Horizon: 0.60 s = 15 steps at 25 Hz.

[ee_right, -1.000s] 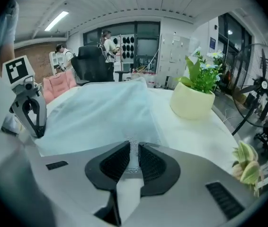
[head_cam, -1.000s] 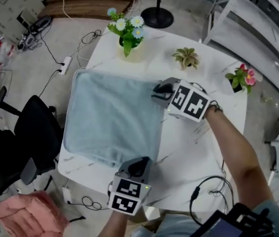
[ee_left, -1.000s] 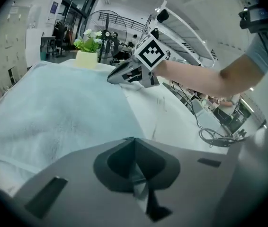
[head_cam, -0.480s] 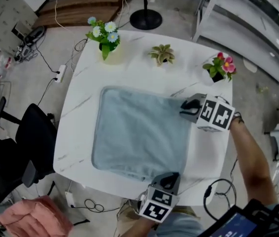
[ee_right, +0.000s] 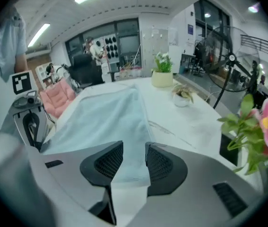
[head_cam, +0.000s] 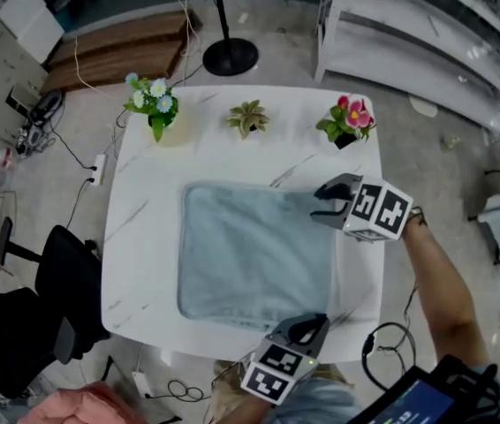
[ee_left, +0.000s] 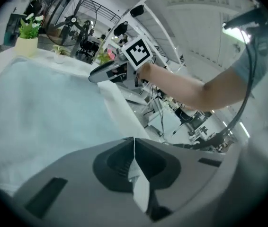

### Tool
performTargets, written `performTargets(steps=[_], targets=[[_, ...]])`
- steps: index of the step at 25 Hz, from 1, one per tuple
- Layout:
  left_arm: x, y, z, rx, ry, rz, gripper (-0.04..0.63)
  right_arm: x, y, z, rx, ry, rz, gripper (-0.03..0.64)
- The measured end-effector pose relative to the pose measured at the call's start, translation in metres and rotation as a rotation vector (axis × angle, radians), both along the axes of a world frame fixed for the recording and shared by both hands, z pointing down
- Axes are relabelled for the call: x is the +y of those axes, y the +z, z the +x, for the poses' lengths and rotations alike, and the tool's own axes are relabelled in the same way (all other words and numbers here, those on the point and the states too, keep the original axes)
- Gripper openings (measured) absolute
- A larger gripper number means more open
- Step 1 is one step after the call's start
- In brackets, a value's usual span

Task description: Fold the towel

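The white marble-look table (head_cam: 144, 237) carried everything the two grippers worked over. A white shelving rack (head_cam: 427, 42) stood on the floor well beyond the right gripper (head_cam: 322, 204). A black office chair (head_cam: 56, 272) stood off the table's far side from both grippers, across the towel (head_cam: 254, 254). A fan stand (head_cam: 230, 56) with a round black base sat on the floor past the table's far edge.

Three pots lined that far edge, all apart from the cloth. The pink flowers (head_cam: 349, 120) were nearest, just beyond the right gripper on its outer side. The small succulent (head_cam: 248, 117) came next, and the white and blue flowers (head_cam: 153, 104) stood farthest away.

The pale blue towel lay flat in the middle of the table, spreading away from both grippers toward the chair. Its edges ran square to the table's edges. It looked close to square, so I could not tell a long axis. One edge ran from gripper to gripper.

The left gripper (head_cam: 314, 321) had its jaws pressed together, pinching the corner nearest the person. The right gripper's jaws had just been opening and stood spread. The towel's other corner lay in the gap, with neither pad pressing on it.
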<state>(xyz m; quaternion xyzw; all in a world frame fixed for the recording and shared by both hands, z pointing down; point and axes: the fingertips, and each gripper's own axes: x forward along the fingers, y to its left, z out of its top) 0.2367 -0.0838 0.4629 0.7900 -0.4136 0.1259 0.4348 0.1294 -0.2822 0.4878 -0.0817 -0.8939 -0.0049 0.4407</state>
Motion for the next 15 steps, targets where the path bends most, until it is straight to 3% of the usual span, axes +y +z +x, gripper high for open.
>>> performTargets(steps=[4,7,10,15], targets=[[-0.004,-0.06,-0.013,0.073,0.085,0.087,0.047,-0.012,-0.072,-0.003,-0.157,0.153,-0.041,0.166],[0.001,-0.084,-0.015,0.101,0.174,0.143,0.116,-0.014,-0.104,0.004,-0.207,0.266,-0.014,0.166],[0.009,-0.088,-0.037,0.103,0.187,0.186,0.117,-0.006,-0.102,0.028,-0.197,0.438,0.01,0.166],[0.024,-0.063,-0.107,0.064,0.2,0.195,0.115,0.04,-0.051,0.079,-0.186,0.835,-0.083,0.166]])
